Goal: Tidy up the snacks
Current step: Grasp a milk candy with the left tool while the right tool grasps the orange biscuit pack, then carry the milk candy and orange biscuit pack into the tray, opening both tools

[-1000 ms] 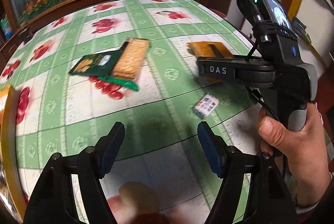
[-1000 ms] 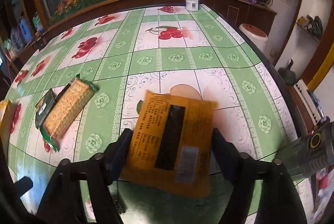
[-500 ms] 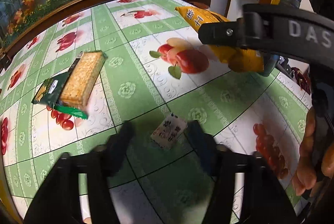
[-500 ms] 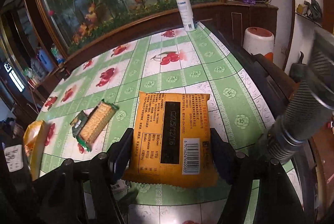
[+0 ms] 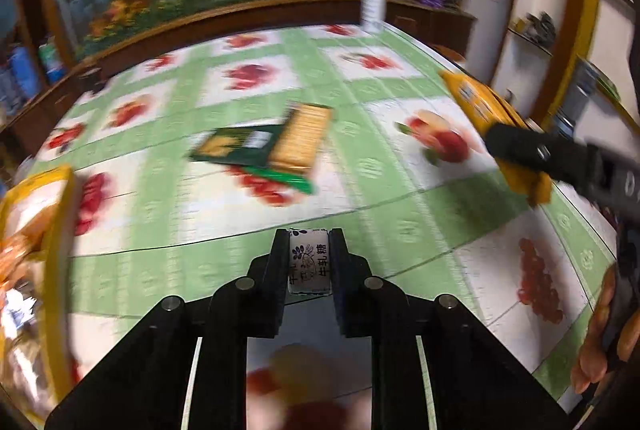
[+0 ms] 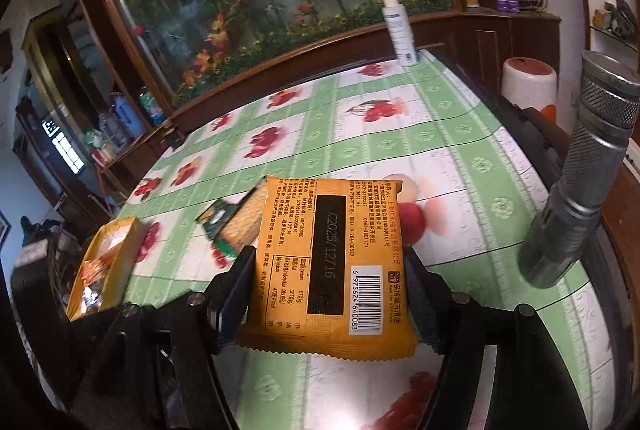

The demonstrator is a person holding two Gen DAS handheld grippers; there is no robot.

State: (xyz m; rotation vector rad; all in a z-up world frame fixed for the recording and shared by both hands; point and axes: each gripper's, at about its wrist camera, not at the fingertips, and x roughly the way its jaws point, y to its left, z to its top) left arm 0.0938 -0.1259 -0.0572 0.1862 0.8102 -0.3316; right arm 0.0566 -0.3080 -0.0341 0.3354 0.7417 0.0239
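The left gripper (image 5: 309, 262) has its jaws closing on a small white wrapped candy with dark printed characters (image 5: 309, 262); the candy sits squarely between the two black pads, pressed on both sides, with its far end level with the fingertips. It hangs above a green band of the counter (image 5: 400, 230), which wears a green-and-white checked oilcloth printed with red fruit.

The right gripper (image 6: 328, 266) stands at a middling width and clamps a flat orange foil snack packet with a black date strip and a barcode (image 6: 328, 262). The packet lies between the fingers with its printed back facing the camera, its far end reaching past the fingertips and its crimped near end towards the gripper's body. In the left wrist view the same packet (image 5: 480, 109) shows edge-on over the right side of the counter, one black finger across it, lifted clear of the cloth.

A dark green packet of pale rectangular crackers (image 5: 280, 145) lies flat towards the middle of the counter, well beyond the candy. At the left edge stands a yellow cardboard box holding more wrapped snacks (image 6: 108, 262). A white spray bottle (image 6: 398, 29) stands upright at the far right corner. A knurled grey metal torch (image 6: 580, 169) juts in over the right edge in the right wrist view. Fingers of a hand (image 5: 600, 342) show at the lower right of the left wrist view.
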